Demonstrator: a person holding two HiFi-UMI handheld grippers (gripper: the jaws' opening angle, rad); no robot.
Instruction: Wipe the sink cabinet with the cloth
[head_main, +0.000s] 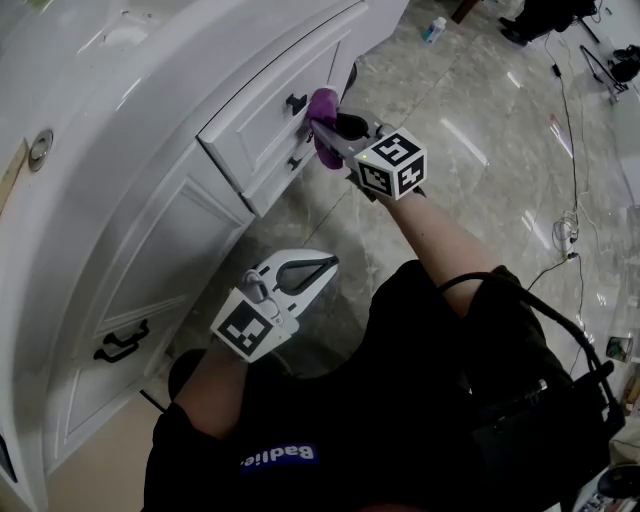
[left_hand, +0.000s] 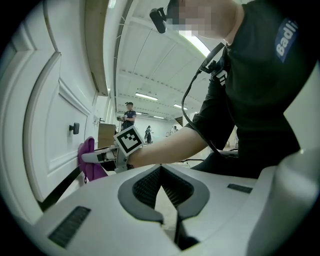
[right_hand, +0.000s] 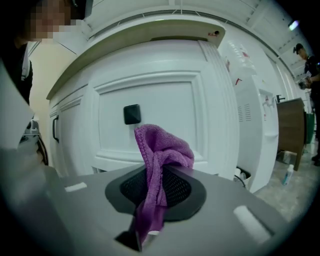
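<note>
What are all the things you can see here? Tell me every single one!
Purple fluffy cloth: one, purple, pinched in the right gripper's jaws, at a drawer front.
White wooden sink cabinet: one, white, on the left.
Square drawer knobs: two seen, black, on the drawer fronts.
Curved bar handle: one, black, on the lower door.
Small bottle: one, pale with blue, on the floor far off.
Cables: several, black, on the floor at the right.
Shiny stone floor: one, grey, under everything.
Left gripper: one, white, held low, jaws together and empty.
Right gripper: one, grey, jaws shut on the cloth.
</note>
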